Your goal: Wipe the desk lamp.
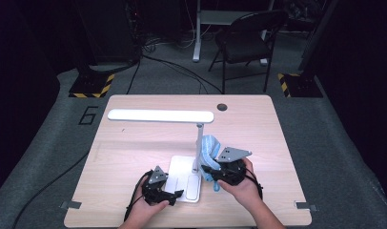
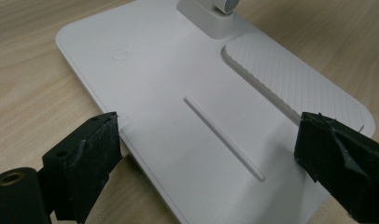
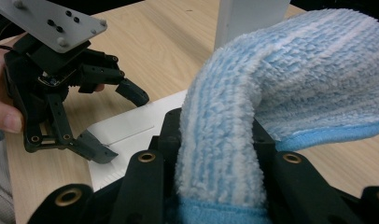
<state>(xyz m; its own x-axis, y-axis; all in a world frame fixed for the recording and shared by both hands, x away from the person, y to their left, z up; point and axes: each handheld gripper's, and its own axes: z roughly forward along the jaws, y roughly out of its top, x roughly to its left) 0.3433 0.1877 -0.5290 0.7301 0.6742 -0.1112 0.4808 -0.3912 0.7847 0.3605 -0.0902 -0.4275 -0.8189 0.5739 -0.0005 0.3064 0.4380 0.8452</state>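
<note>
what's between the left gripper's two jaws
The white lamp base: the left gripper straddles its near end, jaws at either edge, seen in the left gripper view.

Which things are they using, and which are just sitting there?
Using: lamp, blue cloth, left gripper at the lamp's base, right gripper holding the cloth.
Just there: chair, table, floor cables.

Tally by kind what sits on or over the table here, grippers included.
Desk lamp: 1
Blue cloth: 1
Grippers: 2, the left gripper and the right gripper
Total: 4
</note>
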